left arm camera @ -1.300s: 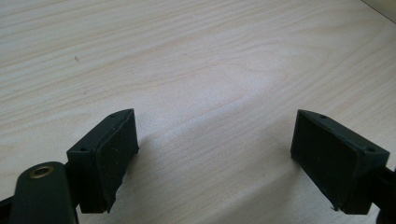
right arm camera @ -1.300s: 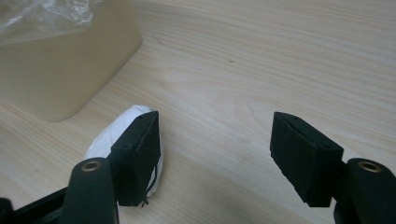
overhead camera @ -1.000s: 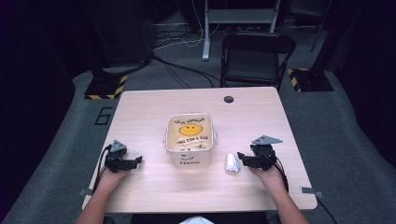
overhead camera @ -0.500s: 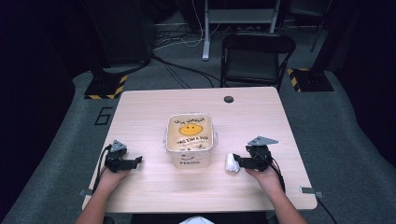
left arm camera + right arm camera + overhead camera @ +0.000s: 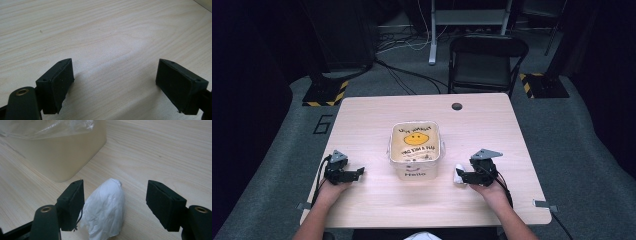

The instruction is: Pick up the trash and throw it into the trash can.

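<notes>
The right gripper (image 5: 115, 205) stands open around a tissue (image 5: 106, 210), a crumpled white wad, pointed at its far end, lying on the table (image 5: 162, 150). Its left pad is just beside the wad; the right pad stands apart. At 10 o'clock beyond sits a cream bin (image 5: 62, 152) lined with clear plastic. The left gripper (image 5: 120, 82) rests wide open over bare wood, holding nothing.
</notes>
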Available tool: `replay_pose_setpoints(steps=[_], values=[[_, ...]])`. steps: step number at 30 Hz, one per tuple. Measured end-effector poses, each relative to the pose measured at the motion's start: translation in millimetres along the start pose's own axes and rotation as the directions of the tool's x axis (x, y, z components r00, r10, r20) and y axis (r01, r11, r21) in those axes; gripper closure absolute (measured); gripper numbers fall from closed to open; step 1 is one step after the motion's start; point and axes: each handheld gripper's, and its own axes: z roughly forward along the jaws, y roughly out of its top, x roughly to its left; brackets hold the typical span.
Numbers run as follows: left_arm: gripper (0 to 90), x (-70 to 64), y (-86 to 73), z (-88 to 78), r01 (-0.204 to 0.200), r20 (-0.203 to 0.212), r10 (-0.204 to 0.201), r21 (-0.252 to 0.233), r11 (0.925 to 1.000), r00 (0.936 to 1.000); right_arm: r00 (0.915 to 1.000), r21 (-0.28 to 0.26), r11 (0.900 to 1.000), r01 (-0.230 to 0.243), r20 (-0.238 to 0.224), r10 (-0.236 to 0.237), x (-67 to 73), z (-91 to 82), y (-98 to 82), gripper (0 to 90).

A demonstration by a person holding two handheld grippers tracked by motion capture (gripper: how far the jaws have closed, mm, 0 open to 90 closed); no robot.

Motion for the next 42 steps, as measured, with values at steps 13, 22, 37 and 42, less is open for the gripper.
replay_pose_setpoints(steps=[13,22,37,42], values=[[14.9,0.0,0.0,0.0,0.0,0.0,0.0,0.0,1.0,1.0,0.9998,0.039,0.999,0.017,-0.013,-0.016,4.5,7.4,-3.4,35.0],[14.9,0.0,0.0,0.0,0.0,0.0,0.0,0.0,1.0,1.0,0.9991,0.088,0.995,0.039,-0.02,-0.037,6.3,14.3,-6.1,42.6],[14.9,-0.1,0.0,0.0,0.001,0.0,-0.001,0.0,1.0,1.0,0.9985,0.11,0.993,0.04,-0.043,-0.036,-3.2,13.5,-7.5,64.3],[14.9,0.0,0.0,0.0,0.0,0.0,0.0,0.0,1.0,1.0,0.9982,0.103,0.994,0.046,-0.044,-0.042,-4.5,11.3,-7.0,67.3]])
